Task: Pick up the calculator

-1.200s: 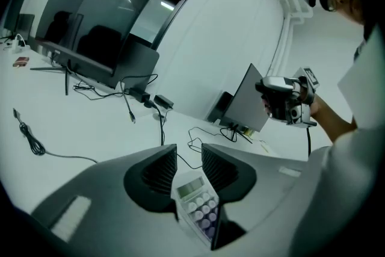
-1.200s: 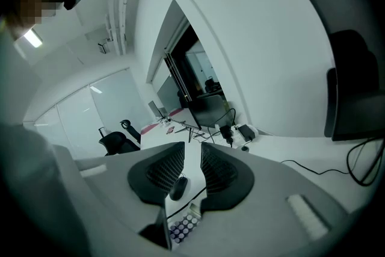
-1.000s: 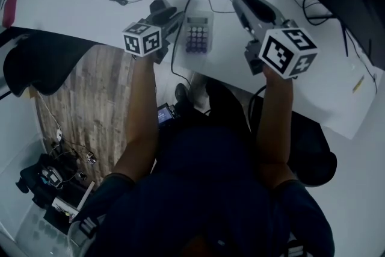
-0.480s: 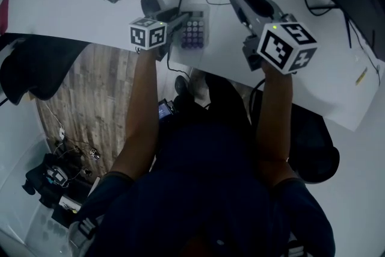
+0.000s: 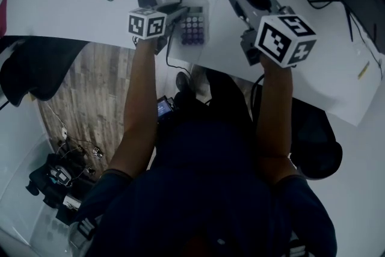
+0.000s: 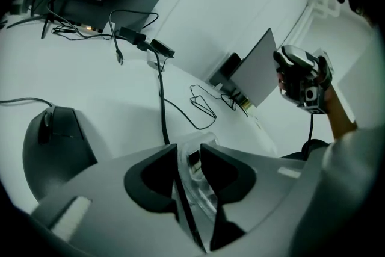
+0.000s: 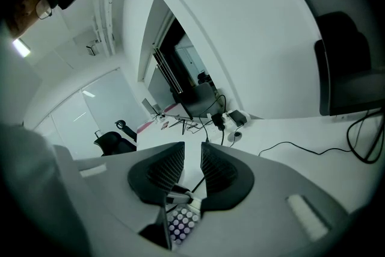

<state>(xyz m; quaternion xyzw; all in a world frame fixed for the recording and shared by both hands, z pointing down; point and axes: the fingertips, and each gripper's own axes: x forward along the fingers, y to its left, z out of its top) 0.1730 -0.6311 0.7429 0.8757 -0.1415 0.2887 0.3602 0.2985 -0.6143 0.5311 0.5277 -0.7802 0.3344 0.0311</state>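
Near the near edge of the tabletop (image 5: 84,12), the left gripper (image 6: 189,153) has just been closing its jaws, which now stand narrow and pinch the left edge of the calculator (image 5: 194,26). That hold looks shallow: on lifting, the slick case could pivot or slip and drop past the edge. A black cable (image 6: 162,120) just beside it could snag. Further right, the right gripper (image 7: 192,159) hovers with its jaws narrowly apart and empty.

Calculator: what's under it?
The grey calculator with purple keys lies flat on the white table; a black cable runs beside its left edge. Whether anything lies beneath is hidden.
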